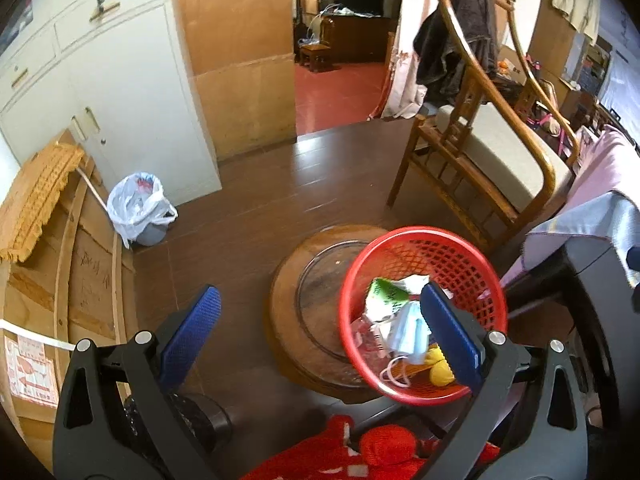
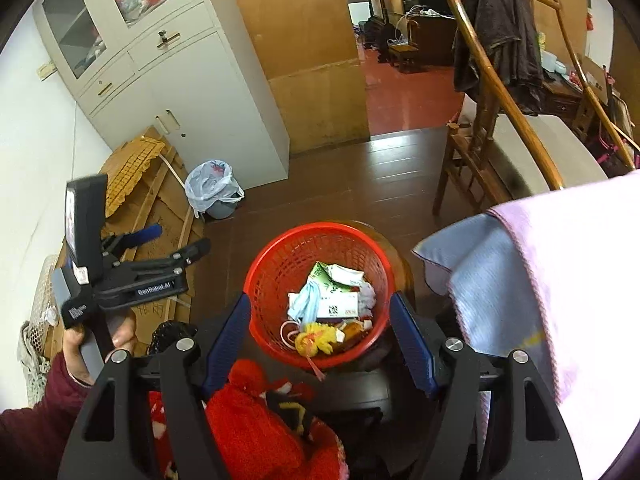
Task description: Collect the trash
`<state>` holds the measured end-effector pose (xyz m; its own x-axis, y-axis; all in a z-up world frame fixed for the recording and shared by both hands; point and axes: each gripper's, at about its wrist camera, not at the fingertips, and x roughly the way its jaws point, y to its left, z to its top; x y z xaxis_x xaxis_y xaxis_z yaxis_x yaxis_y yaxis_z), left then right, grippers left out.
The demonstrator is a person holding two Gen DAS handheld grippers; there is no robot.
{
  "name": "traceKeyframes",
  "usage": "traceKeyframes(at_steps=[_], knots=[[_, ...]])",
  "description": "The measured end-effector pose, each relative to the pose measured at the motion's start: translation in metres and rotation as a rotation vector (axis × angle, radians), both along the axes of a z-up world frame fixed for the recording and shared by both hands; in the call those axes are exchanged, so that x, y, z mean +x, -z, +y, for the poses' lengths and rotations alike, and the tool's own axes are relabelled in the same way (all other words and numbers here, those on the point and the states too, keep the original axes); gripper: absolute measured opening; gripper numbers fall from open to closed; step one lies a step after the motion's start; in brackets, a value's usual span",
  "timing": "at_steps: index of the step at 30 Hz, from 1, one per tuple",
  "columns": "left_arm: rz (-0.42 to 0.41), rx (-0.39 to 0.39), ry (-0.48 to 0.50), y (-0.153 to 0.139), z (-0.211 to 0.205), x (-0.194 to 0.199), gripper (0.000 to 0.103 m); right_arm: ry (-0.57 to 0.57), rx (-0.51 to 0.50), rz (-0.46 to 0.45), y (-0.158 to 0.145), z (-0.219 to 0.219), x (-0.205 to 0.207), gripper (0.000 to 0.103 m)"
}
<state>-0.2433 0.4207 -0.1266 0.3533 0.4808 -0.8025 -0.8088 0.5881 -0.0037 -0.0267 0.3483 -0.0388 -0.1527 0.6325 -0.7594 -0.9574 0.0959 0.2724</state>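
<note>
A red mesh basket [image 1: 452,252] [image 2: 276,268] stands on a round wooden stool [image 1: 288,280]. It holds trash: a green-and-white carton [image 1: 386,294] [image 2: 326,276], a blue face mask [image 1: 408,330] [image 2: 306,302], a white box [image 2: 338,306] and a yellow toy [image 1: 440,368] [image 2: 316,340]. My left gripper [image 1: 320,320] is open and empty above the stool, its right finger over the basket. It also shows in the right wrist view [image 2: 172,244], held out to the left. My right gripper [image 2: 320,332] is open and empty, its fingers on either side of the basket's near rim.
A bin lined with a white plastic bag [image 1: 138,208] [image 2: 214,188] stands by the white cabinet [image 1: 120,92]. A wooden chair [image 1: 480,160] with a dark jacket is at the right. Cloths [image 2: 540,280] hang at the right. A red knitted thing [image 2: 256,420] lies below my grippers.
</note>
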Motion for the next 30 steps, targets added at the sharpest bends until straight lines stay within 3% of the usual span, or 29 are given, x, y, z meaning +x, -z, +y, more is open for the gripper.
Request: traceKeyframes(at_steps=[5, 10, 12, 15, 19, 30], knots=[[0.015, 0.044, -0.010, -0.035, -0.019, 0.012, 0.096, -0.059, -0.029, 0.017, 0.000, -0.003, 0.004, 0.081], [0.051, 0.055, -0.058, -0.060, -0.043, 0.017, 0.096, -0.131, -0.071, -0.058, 0.007, -0.007, -0.007, 0.088], [0.071, 0.053, -0.079, -0.063, -0.057, 0.018, 0.096, -0.139, -0.068, -0.047, 0.013, -0.013, -0.006, 0.088], [0.086, 0.037, -0.112, -0.061, -0.074, 0.014, 0.096, -0.145, -0.089, 0.007, 0.022, -0.021, -0.004, 0.088], [0.070, 0.010, -0.153, -0.054, -0.095, 0.003, 0.096, -0.144, -0.087, -0.002, 0.025, -0.027, -0.010, 0.088], [0.103, 0.014, -0.123, -0.022, -0.104, -0.007, 0.096, -0.155, -0.106, -0.121, 0.049, -0.035, -0.032, 0.088]])
